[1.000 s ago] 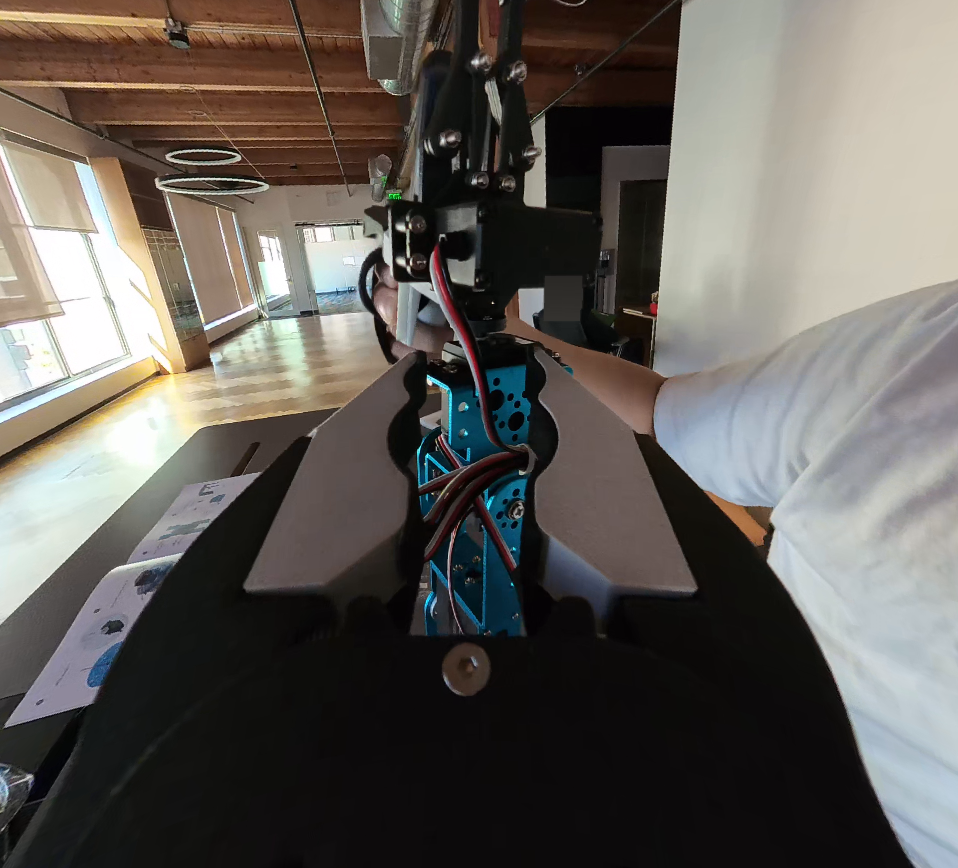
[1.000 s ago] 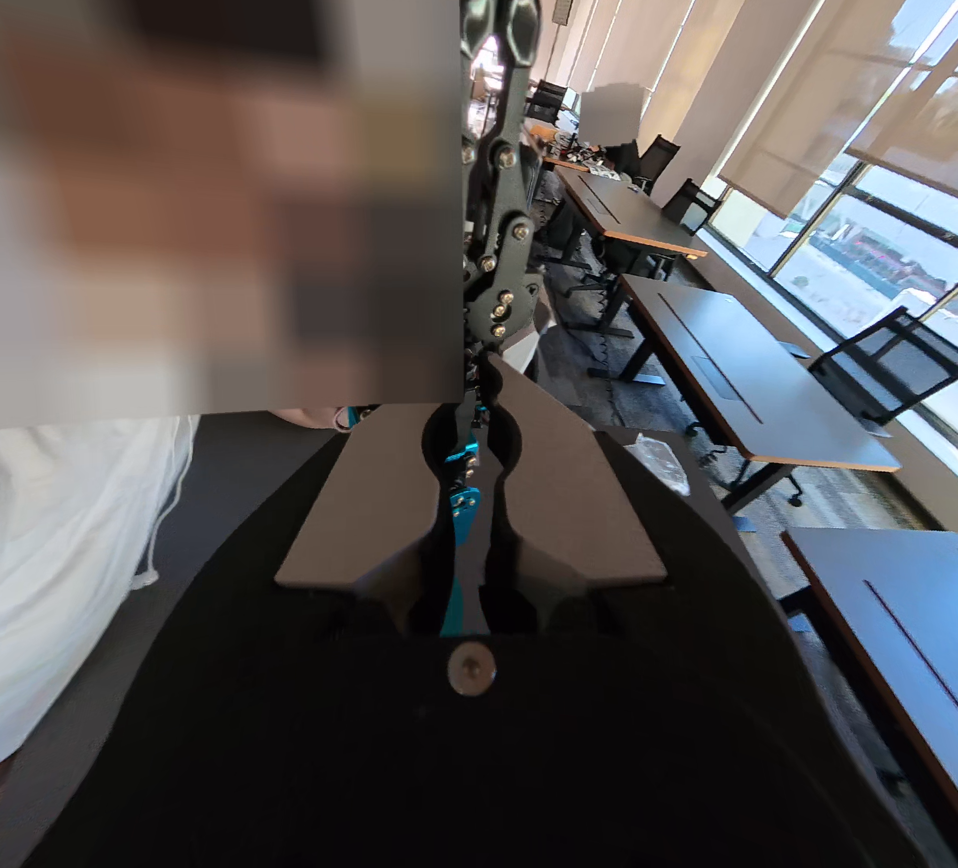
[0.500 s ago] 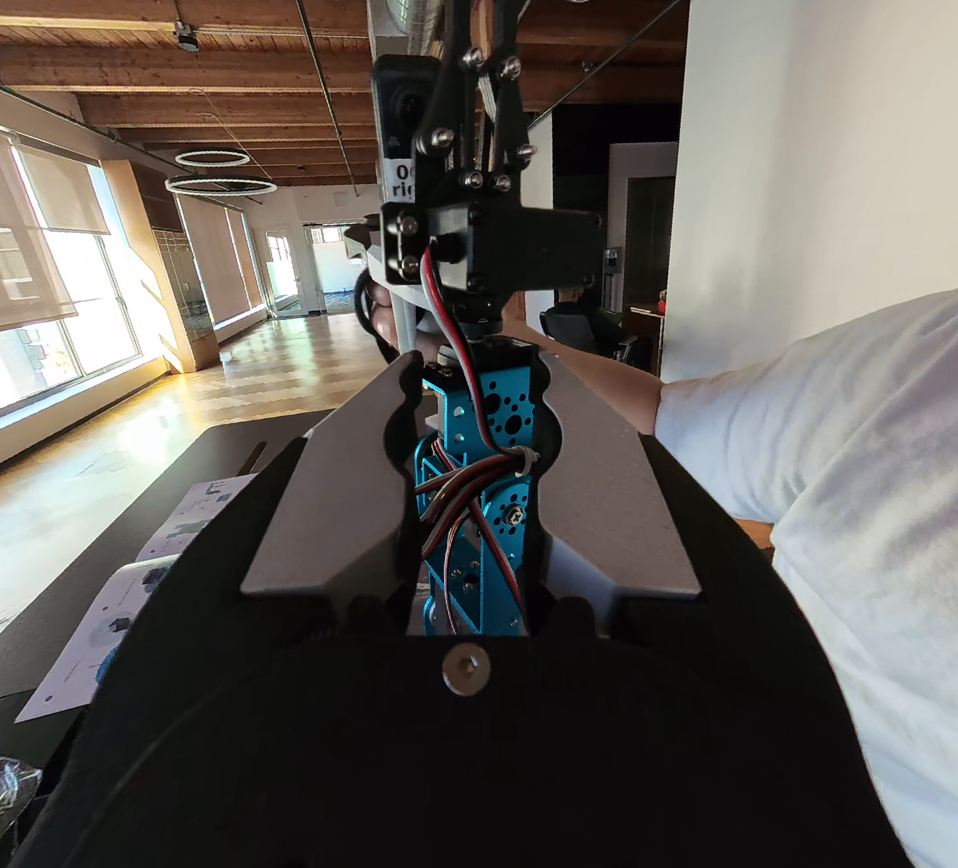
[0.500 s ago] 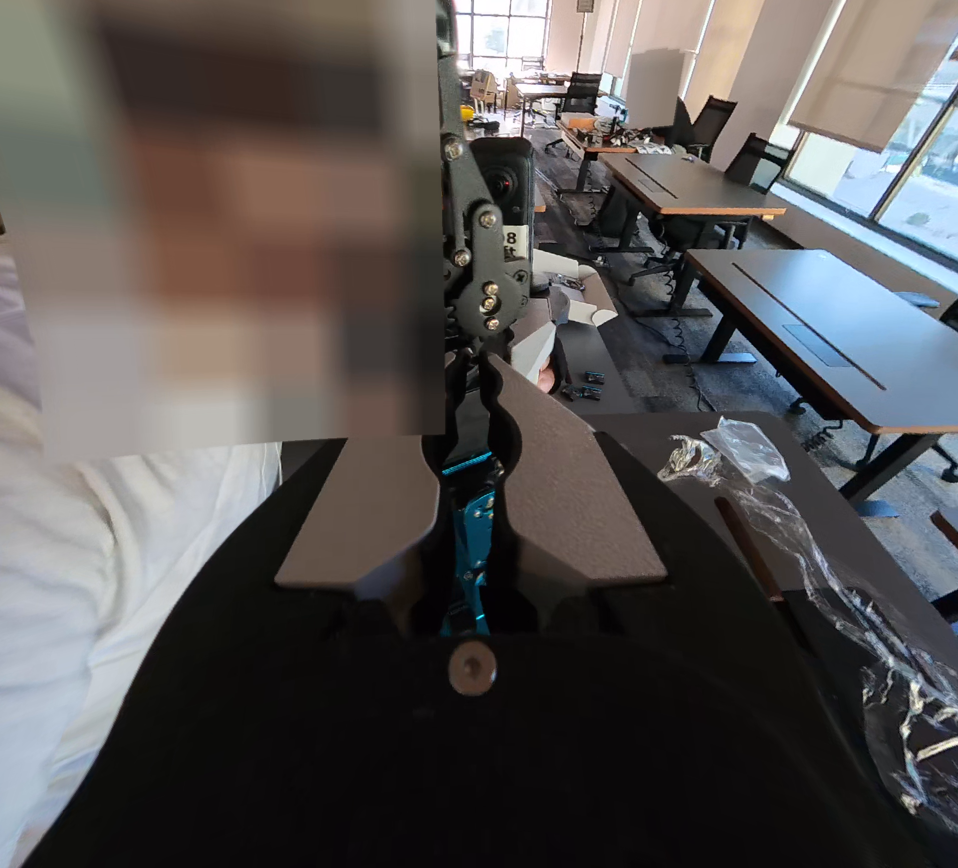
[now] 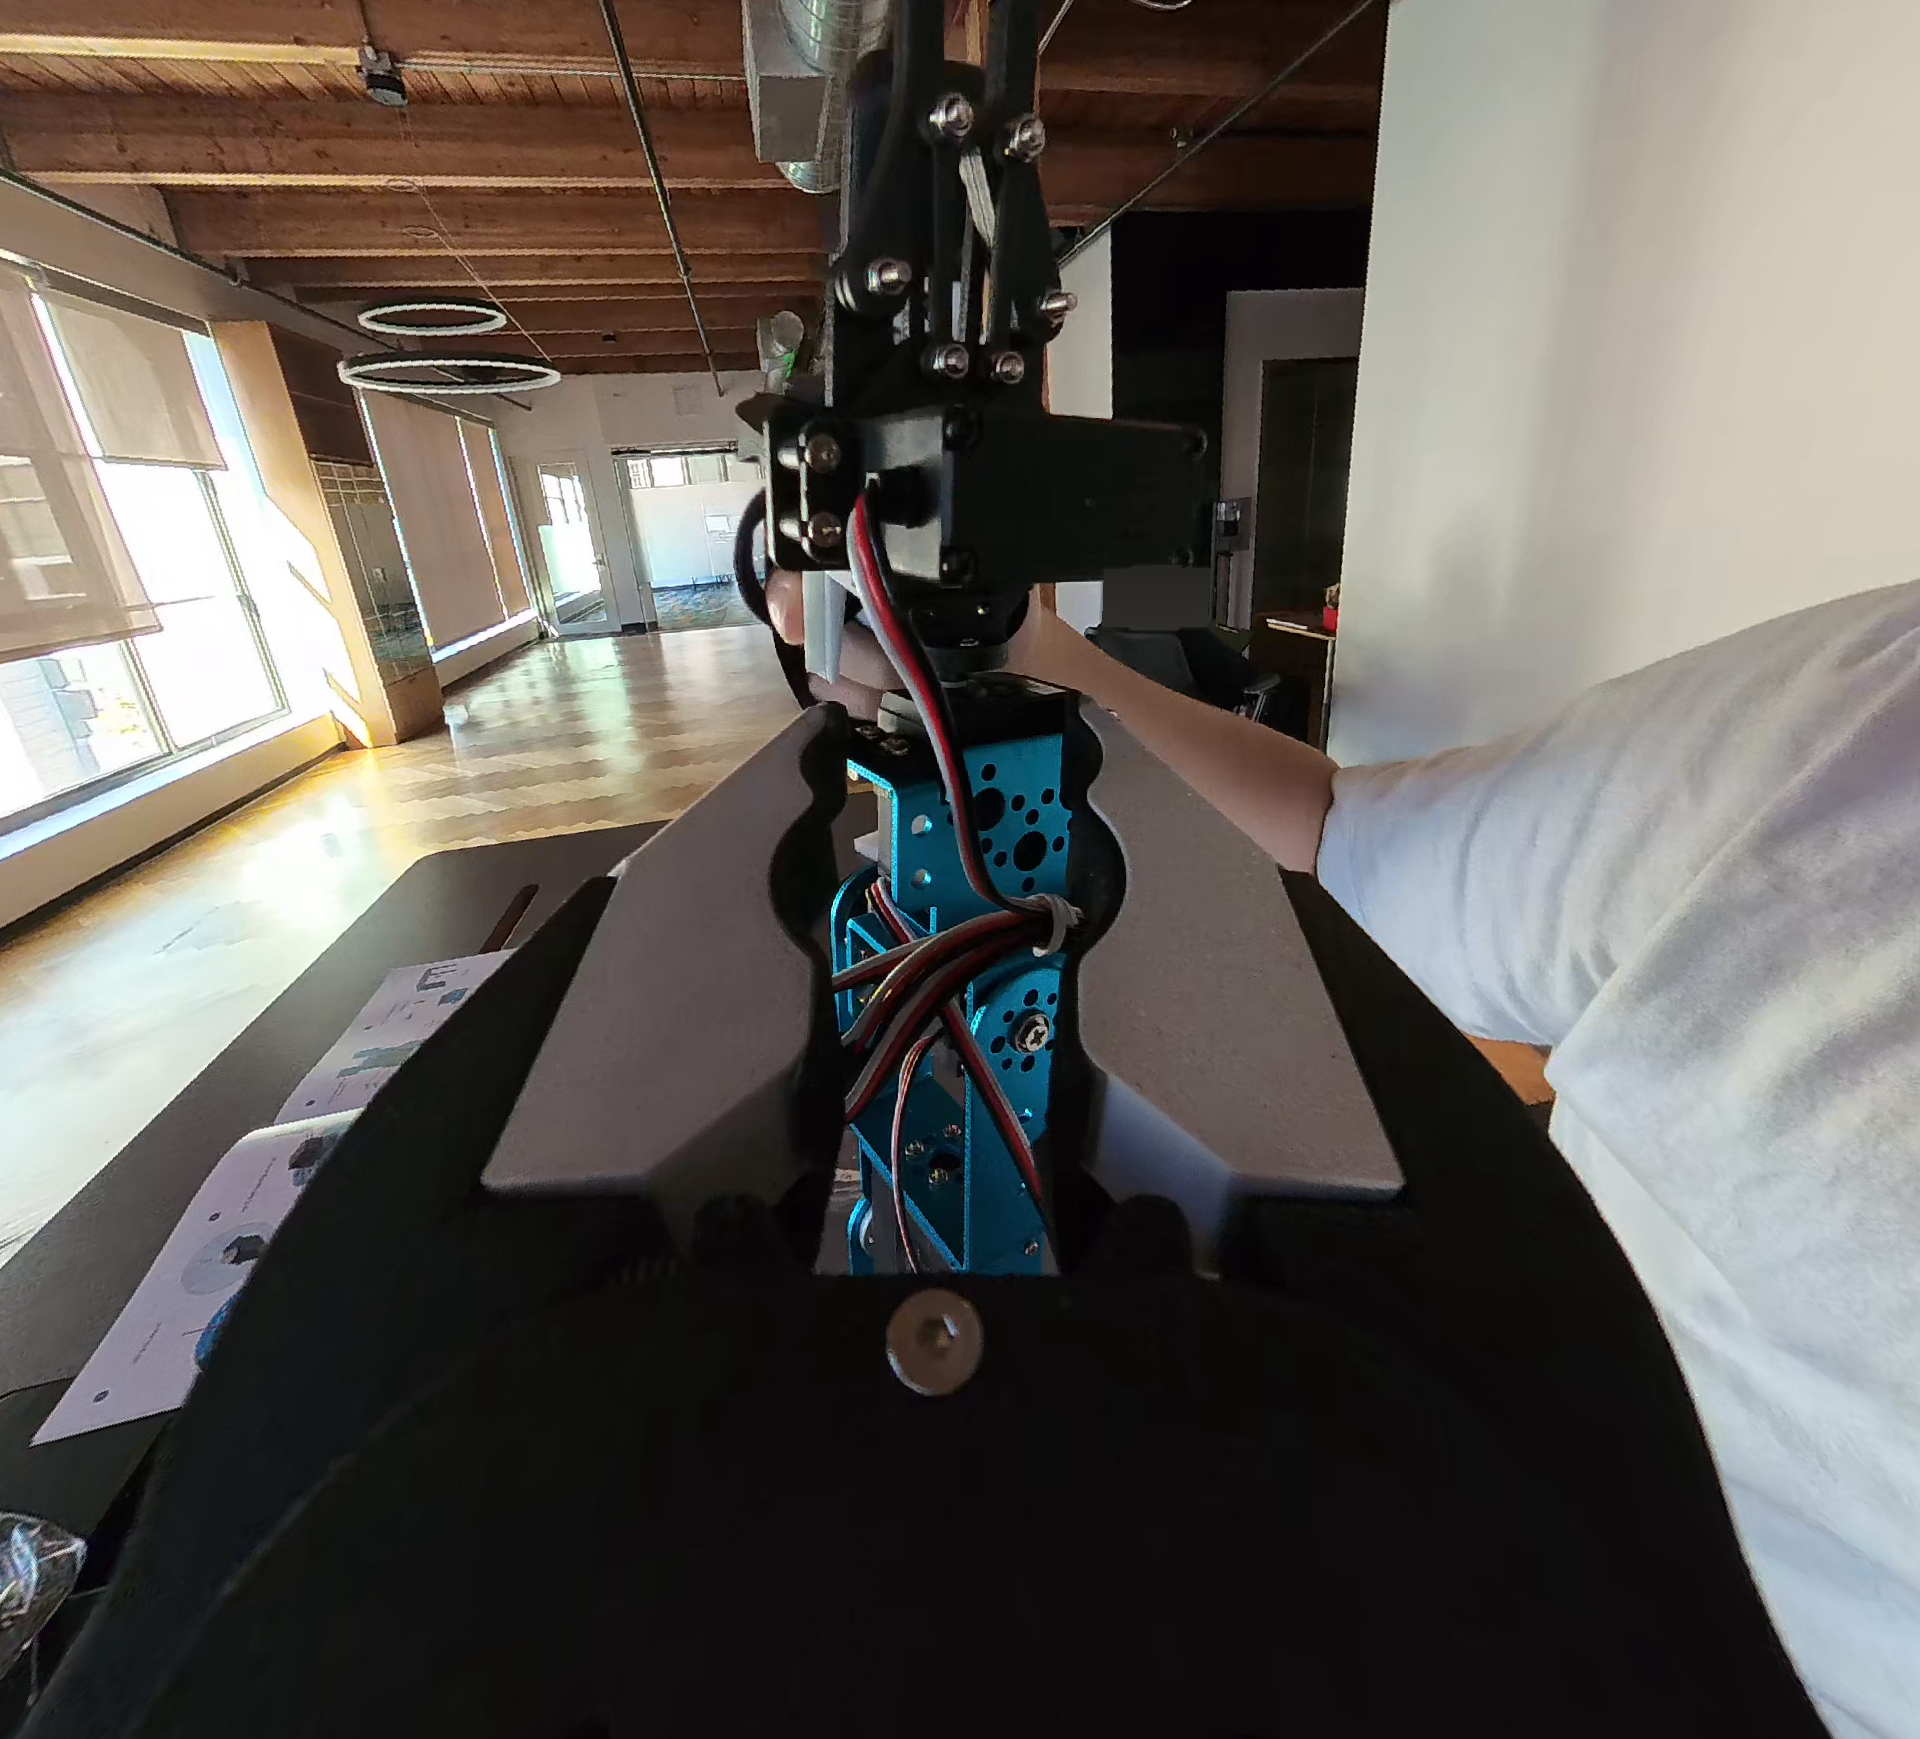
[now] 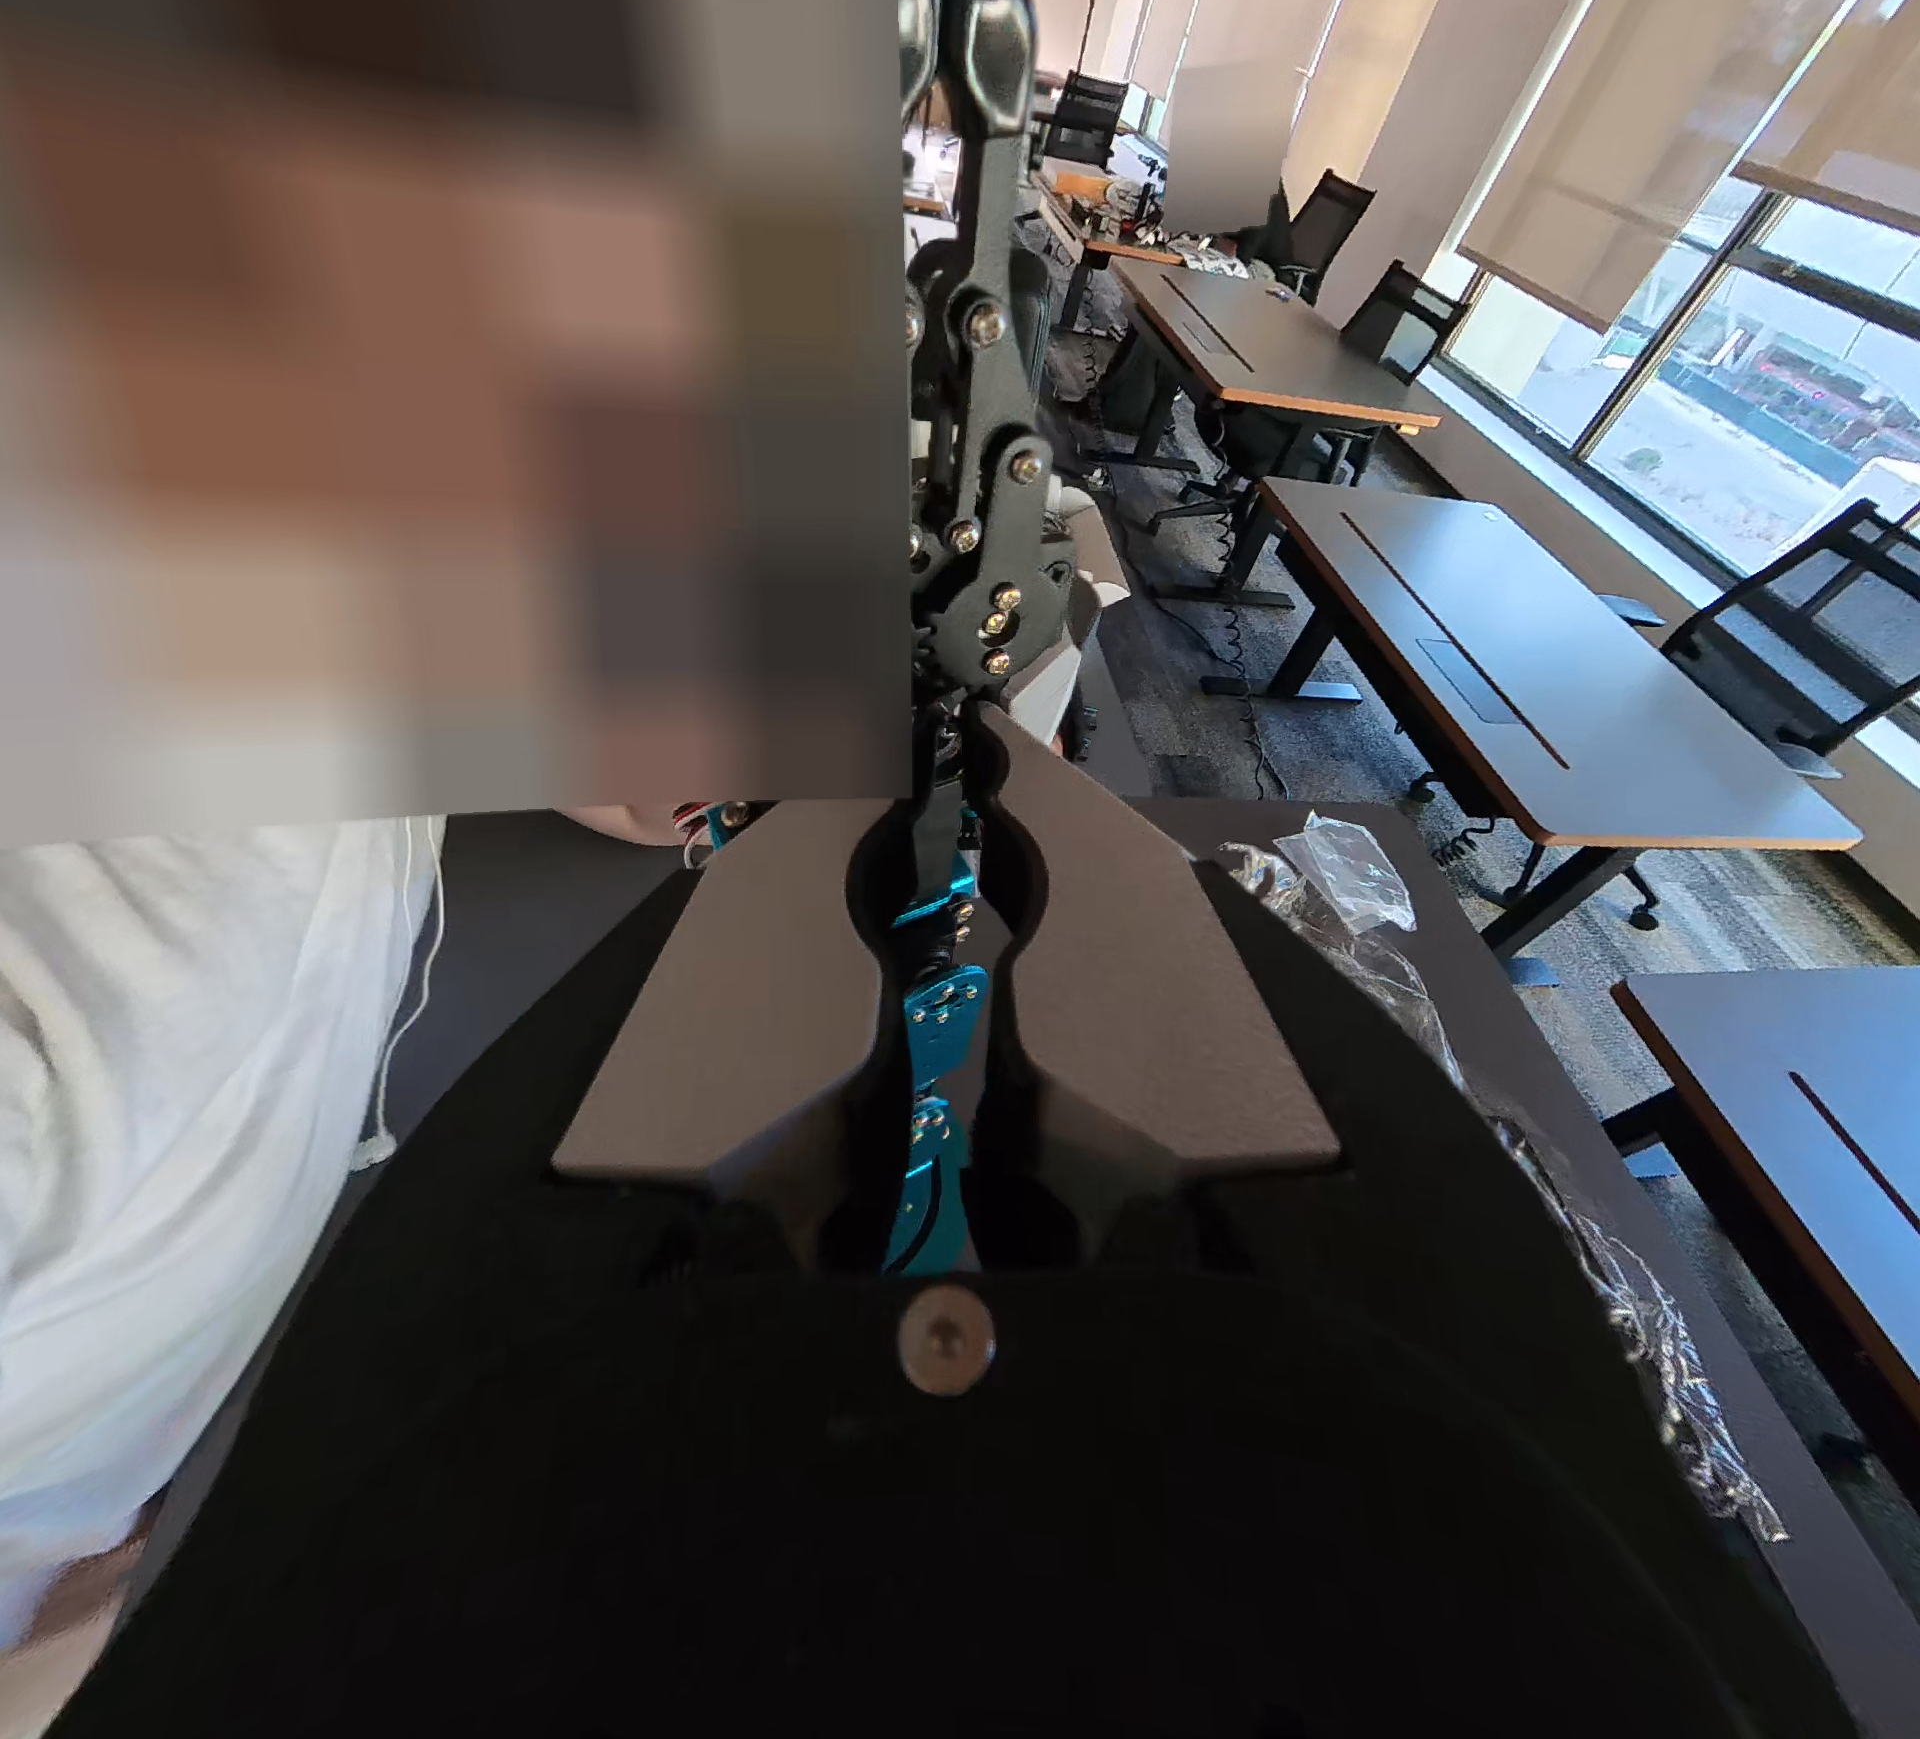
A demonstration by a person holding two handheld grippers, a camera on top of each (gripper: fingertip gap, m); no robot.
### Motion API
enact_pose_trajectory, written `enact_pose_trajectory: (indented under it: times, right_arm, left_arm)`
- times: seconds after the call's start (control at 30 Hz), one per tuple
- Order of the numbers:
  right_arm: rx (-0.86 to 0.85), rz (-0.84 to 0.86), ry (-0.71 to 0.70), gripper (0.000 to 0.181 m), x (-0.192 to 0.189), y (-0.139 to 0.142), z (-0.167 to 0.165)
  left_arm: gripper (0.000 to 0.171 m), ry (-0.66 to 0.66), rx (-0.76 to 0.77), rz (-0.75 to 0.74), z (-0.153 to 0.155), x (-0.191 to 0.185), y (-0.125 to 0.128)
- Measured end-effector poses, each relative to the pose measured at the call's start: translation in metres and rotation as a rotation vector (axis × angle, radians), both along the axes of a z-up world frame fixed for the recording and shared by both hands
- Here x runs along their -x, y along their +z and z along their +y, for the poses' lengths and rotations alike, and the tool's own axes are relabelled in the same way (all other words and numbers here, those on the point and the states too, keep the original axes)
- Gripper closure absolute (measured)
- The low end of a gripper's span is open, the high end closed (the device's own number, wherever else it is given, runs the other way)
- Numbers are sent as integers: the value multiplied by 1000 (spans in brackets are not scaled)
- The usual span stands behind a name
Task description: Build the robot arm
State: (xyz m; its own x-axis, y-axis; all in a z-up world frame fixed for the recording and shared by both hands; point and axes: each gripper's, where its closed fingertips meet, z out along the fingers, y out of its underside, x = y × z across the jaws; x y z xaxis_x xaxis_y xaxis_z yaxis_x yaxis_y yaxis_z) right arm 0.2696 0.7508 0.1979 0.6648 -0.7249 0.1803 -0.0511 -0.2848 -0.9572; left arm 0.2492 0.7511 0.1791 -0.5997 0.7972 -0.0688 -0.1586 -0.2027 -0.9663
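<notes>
Both grippers, left point(image 5: 951, 858) and right point(image 6: 951, 868), had jaws clamped on the blue toy arm point(image 5: 961, 993); I'd squeeze metal, not wires point(image 5: 940, 967).

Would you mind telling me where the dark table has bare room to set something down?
Left wrist view: table is bare beyond the leaflets. Right wrist view: bare by the white sleeve; crowded right of the tongs, under plastic wrap.
</notes>
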Motion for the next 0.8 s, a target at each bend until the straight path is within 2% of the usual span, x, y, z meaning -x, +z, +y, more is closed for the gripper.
enact_pose_trajectory:
  times: [0.6,0.8]
  right_arm:
    - [-45,-1,-32,179,7,2,-10]
    - [-44,13,17,179,14,-4,1]
  left_arm:
    - [131,6,1,-8,0,1,0]
    - [131,4,1,-8,0,1,0]
